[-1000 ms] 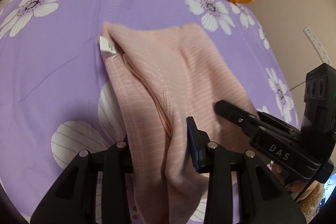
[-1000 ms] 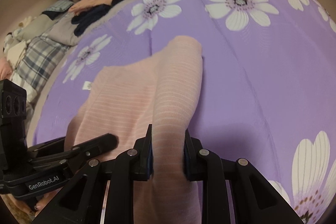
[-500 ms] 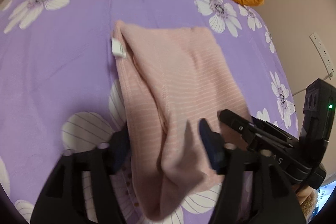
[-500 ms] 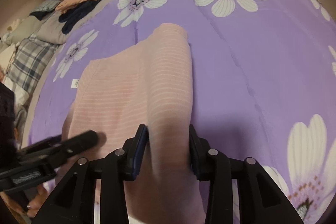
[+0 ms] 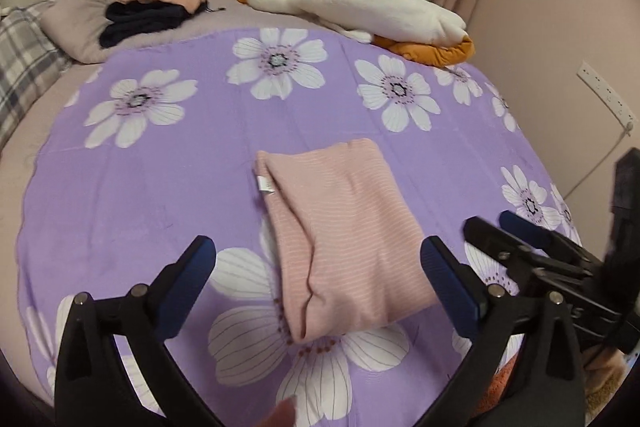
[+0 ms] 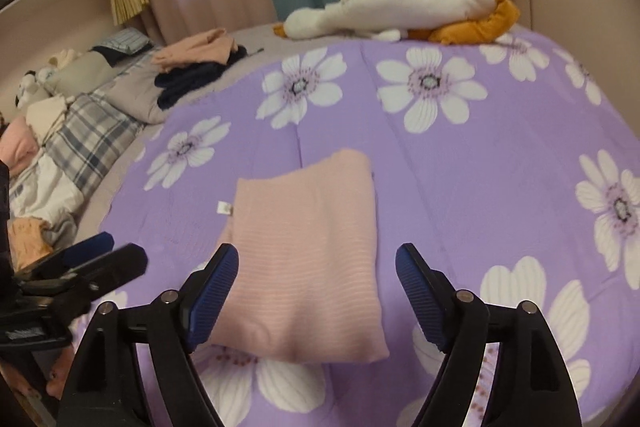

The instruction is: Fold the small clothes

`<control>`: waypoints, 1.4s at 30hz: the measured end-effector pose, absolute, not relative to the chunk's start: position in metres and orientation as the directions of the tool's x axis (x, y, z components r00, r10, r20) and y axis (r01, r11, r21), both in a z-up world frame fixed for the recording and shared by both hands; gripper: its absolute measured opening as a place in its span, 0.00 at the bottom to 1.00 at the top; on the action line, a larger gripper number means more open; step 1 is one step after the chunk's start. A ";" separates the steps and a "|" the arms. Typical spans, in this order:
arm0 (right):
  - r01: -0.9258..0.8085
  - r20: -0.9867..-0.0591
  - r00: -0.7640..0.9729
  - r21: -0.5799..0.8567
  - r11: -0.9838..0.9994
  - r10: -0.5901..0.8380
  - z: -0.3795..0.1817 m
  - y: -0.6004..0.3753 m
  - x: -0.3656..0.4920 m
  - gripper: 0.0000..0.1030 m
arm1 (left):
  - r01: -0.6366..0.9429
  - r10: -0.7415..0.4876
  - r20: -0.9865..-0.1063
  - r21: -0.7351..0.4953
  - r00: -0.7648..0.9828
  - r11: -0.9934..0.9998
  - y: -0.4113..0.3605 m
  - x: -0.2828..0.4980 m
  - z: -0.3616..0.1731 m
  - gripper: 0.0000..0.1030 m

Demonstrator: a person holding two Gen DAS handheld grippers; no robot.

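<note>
Folded pink garment (image 5: 344,235) lies flat on purple sheet (image 5: 168,163). Left gripper (image 5: 320,267) and right gripper (image 6: 316,279), near garment's front edge: fingers spread wide, holding nothing.

The pink striped garment (image 5: 344,235) is lying folded into a compact rectangle, flat on the purple floral sheet and partly covering 1 white flower. Thin pale stripes are running across it, a small white tag (image 5: 265,185) is sticking out at its far left corner, and a soft crease is showing near its front edge
</note>
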State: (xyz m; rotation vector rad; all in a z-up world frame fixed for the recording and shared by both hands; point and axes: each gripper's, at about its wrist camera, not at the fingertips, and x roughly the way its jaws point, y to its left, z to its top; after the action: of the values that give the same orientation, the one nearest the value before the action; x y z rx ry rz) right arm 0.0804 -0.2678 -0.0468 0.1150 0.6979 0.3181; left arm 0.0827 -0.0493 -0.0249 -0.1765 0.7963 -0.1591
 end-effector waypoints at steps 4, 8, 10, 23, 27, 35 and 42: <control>-0.271 -0.582 0.741 0.199 0.942 0.336 -0.039 -0.266 0.065 0.79 | 0.071 -0.189 -0.692 -0.196 0.697 0.978 -0.052 0.068 -0.023 0.99; -0.261 -0.578 0.755 0.171 0.950 0.311 -0.038 -0.264 0.055 0.79 | 0.067 -0.174 -0.699 -0.178 0.694 0.982 -0.054 0.058 -0.025 0.99; -0.255 -0.583 0.752 0.174 0.951 0.308 -0.041 -0.265 0.053 0.79 | 0.064 -0.167 -0.702 -0.171 0.693 0.983 -0.054 0.053 -0.027 0.99; -0.227 -0.623 0.727 0.178 0.958 0.288 -0.053 -0.262 0.045 0.79 | 0.074 -0.182 -0.734 -0.177 0.655 0.981 -0.060 0.043 -0.041 0.99; -0.219 -0.632 0.727 0.160 0.962 0.271 -0.055 -0.260 0.045 0.79 | 0.078 -0.186 -0.733 -0.179 0.654 0.981 -0.061 0.041 -0.041 0.99; -0.213 -0.639 0.725 0.148 0.966 0.258 -0.055 -0.259 0.044 0.79 | 0.078 -0.188 -0.737 -0.182 0.649 0.980 -0.062 0.040 -0.042 0.99; -0.207 -0.643 0.725 0.141 0.968 0.248 -0.057 -0.259 0.045 0.79 | 0.081 -0.198 -0.739 -0.192 0.644 0.978 -0.061 0.038 -0.043 0.99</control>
State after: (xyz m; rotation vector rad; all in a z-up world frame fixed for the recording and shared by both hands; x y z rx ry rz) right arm 0.0446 -0.2588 -0.0570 0.0603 0.7178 0.2512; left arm 0.0375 -0.0614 -0.0431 -0.1465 0.8577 -0.1594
